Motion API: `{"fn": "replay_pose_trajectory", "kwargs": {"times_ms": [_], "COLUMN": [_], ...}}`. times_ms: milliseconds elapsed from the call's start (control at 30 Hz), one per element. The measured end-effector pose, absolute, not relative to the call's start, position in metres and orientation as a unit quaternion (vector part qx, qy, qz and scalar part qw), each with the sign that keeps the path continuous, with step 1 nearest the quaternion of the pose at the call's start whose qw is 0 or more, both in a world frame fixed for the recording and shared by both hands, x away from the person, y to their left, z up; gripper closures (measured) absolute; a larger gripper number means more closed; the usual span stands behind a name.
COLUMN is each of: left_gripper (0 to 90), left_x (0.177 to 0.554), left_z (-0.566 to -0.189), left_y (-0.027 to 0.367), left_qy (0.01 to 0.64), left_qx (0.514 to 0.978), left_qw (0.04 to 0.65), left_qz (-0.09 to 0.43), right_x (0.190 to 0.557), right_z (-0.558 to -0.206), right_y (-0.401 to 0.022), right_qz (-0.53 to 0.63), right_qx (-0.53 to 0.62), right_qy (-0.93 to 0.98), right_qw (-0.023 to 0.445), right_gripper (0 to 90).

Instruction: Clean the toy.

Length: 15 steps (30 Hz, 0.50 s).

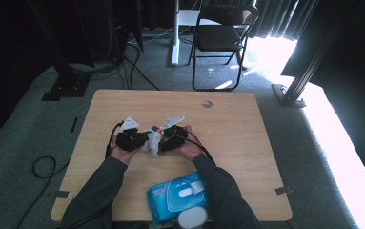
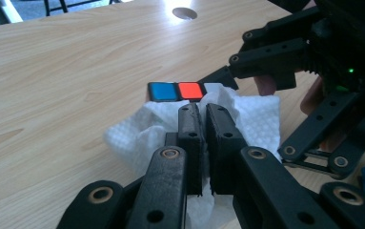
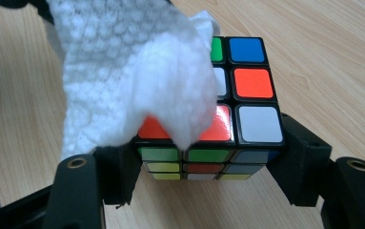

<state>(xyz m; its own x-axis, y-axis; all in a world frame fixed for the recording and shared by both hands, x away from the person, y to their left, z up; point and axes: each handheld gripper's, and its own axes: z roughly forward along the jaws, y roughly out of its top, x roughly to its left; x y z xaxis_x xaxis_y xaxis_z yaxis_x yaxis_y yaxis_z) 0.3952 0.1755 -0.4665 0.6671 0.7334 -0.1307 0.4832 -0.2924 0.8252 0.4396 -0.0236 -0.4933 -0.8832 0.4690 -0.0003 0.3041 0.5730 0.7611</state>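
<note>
Right gripper (image 3: 204,157) clamps cube (image 3: 251,95) by its sides — left gripper (image 2: 204,129), pinching tissue (image 2: 137,129), drapes it over the top face.

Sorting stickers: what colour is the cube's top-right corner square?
Blue, clearest in the right gripper view.

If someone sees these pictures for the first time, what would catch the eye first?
Probably the colourful Rubik's cube, clamped between the jaws of the right hand-held gripper near the middle of the table. Next, the white wet wipe that the left hand-held gripper pinches and drapes over the cube's top. A blue wipe pack lies at the near edge.
</note>
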Motion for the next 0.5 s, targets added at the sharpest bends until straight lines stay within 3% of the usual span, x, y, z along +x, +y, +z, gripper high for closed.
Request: {"fn": "replay_pose_trajectory", "kwargs": {"times_ms": [500], "left_gripper": [85.7], "left_x": [0.396], "left_z": [-0.464], "left_y": [0.156], "left_qy": [0.352], "left_qx": [0.811], "left_qw": [0.45], "left_qz": [0.127], "right_x": [0.438], "right_z": [-0.492], "right_y": [-0.023], "right_qz": [0.404], "right_qx": [0.212], "right_qy": [0.884], "right_qw": [0.105], "right_gripper": [34.3]}}
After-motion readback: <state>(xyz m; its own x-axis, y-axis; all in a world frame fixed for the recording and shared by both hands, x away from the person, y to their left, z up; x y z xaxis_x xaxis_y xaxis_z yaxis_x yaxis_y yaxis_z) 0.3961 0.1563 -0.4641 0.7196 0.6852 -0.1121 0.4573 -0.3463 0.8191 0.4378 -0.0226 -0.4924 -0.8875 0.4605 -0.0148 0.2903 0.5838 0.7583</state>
